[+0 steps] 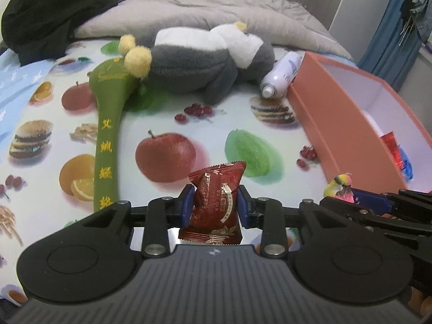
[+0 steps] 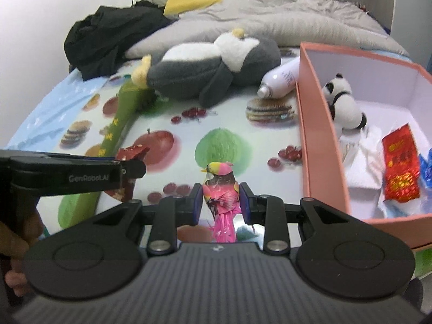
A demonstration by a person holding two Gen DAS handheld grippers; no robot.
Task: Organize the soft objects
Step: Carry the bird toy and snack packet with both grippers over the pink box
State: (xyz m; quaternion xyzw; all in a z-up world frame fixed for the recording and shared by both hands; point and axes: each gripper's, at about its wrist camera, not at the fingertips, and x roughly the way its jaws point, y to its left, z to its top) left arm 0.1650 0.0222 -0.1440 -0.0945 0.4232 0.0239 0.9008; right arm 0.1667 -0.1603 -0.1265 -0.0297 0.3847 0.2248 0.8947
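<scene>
Snack packet [image 1: 216, 202], dark red foil, pinched at its middle between the blue pads of the left gripper [image 1: 216, 202], clear of the fruit-print sheet [image 1: 175, 113]. Jaws narrowly set, gripping. Risk: slick crinkled foil could slide out in transit. Right gripper [image 2: 220, 198] clamps a pink toy bird [image 2: 221, 197] likewise; its thin tail could snag. Farther right, the orange box [image 2: 316, 140] holds a panda plush [image 2: 343, 100]; either gripper may clip the wall. Beyond, penguin plush [image 1: 205, 62] lies unsorted.

White spray bottle [image 2: 280, 79] beside grey duvet [image 2: 270, 19]
</scene>
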